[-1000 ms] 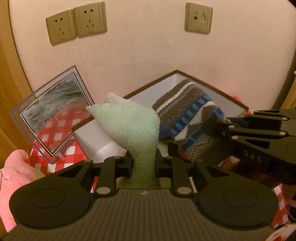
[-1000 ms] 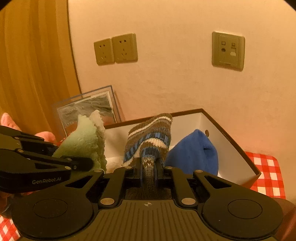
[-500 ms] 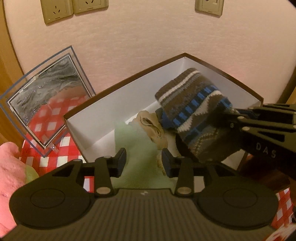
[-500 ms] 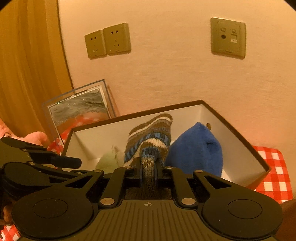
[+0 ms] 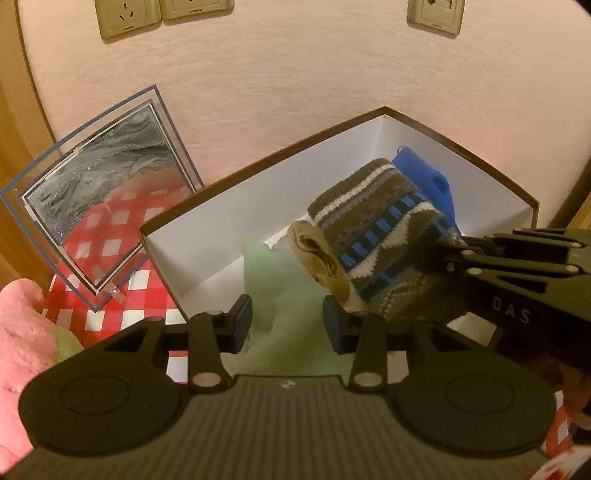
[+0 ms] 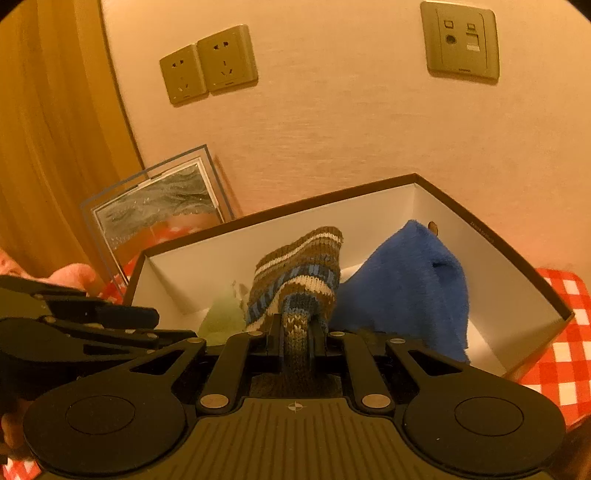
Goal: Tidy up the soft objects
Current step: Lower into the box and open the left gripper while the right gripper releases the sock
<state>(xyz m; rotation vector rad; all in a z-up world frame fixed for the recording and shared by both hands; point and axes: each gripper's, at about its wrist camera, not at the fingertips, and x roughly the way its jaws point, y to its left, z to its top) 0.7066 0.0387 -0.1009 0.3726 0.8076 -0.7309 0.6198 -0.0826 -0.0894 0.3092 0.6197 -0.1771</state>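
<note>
Wall sockets (image 6: pixel 208 62) behind "DAS"-marked right tongs (image 5: pixel 439 247)

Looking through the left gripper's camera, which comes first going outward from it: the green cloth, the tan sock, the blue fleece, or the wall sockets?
1. Green cloth, between the left gripper's open jaws.
2. Tan sock, just beyond, slightly right.
3. Blue fleece, at the box's far right.
4. Wall sockets, top left.

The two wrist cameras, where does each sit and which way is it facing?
Left wrist: on the left gripper, angled down into the box; its open jaws straddle the green cloth; right gripper at right.
Right wrist: on the right gripper, facing the box and wall, shut on the knit sock; left gripper at left.
Shared: box, sock, blue cloth, frame.
</note>
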